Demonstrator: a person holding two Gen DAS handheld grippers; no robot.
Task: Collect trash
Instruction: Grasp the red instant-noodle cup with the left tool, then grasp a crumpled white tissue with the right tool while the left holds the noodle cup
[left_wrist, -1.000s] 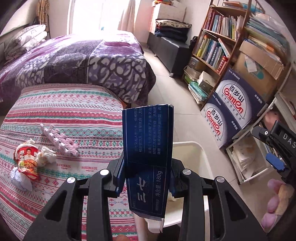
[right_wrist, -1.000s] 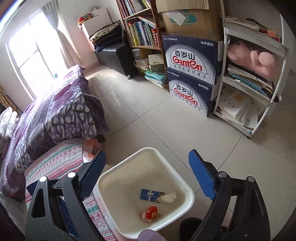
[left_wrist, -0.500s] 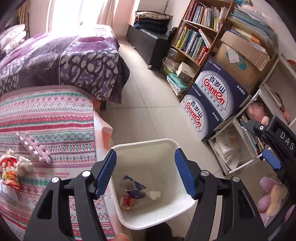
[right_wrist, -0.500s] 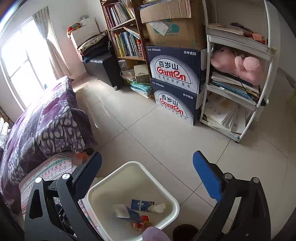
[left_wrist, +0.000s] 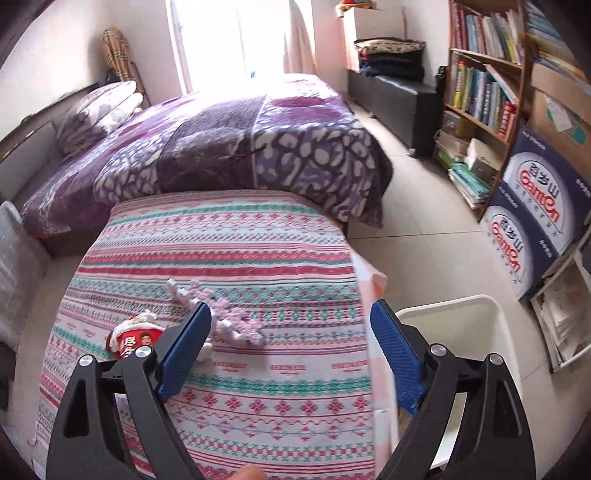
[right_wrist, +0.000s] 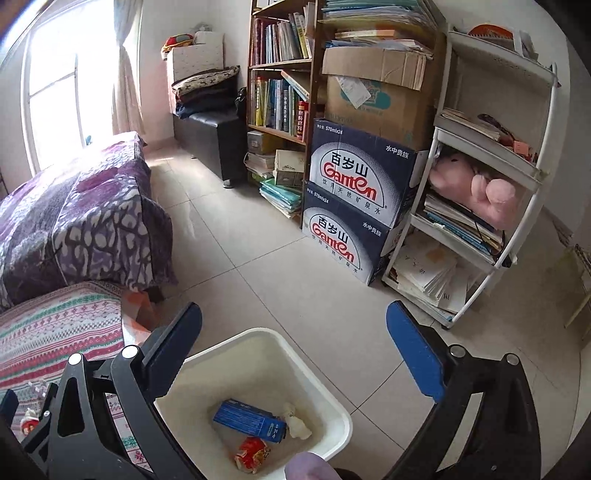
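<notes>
— Crowding the left tool (left_wrist: 290, 345), what lies ahead?
— A striped patterned desk cloth (left_wrist: 258, 258); its jaws have just been opening, nothing between them. One finger half-hides a red snack wrapper (left_wrist: 127, 341) beside a pale knitted strip (left_wrist: 221, 321).
— And the right tool (right_wrist: 293, 349)?
— Spread wide, empty, above the white plastic bin (right_wrist: 332, 398) holding a blue carton (right_wrist: 249, 421) and a crumpled tissue (right_wrist: 297, 424).

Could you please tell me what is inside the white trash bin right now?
In the white trash bin lie a blue carton, a red snack wrapper and a crumpled white tissue. The near corner of its floor is hidden behind the right gripper's frame.
</notes>
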